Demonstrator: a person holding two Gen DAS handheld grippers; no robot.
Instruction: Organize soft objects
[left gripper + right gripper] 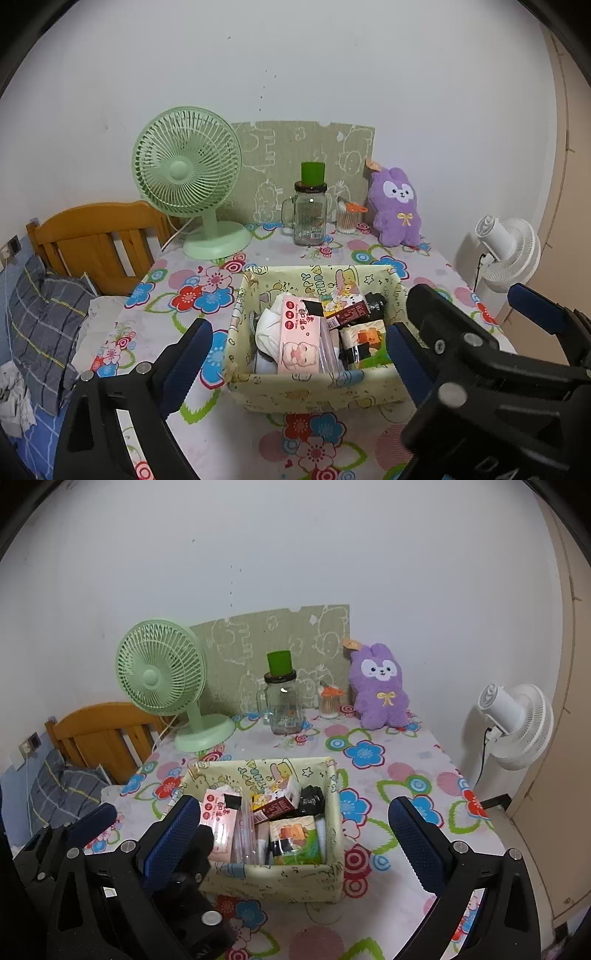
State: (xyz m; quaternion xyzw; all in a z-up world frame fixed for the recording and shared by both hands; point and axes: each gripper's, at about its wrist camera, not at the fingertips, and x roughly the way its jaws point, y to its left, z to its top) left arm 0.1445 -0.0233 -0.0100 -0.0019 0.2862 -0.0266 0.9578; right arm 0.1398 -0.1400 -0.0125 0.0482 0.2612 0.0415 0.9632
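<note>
Two tools (299, 354) (291, 834), one basket (314, 391), two fans (186, 173) (508, 254)

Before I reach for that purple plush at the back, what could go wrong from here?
1. The purple plush leans beside the cotton swab holder and glass jar; a wide reach could topple them.
2. The fabric basket lies between both open grippers, left gripper and right gripper, and the plush; passing low could snag its rim.
3. The basket already looks full, so the plush may not seat.
</note>
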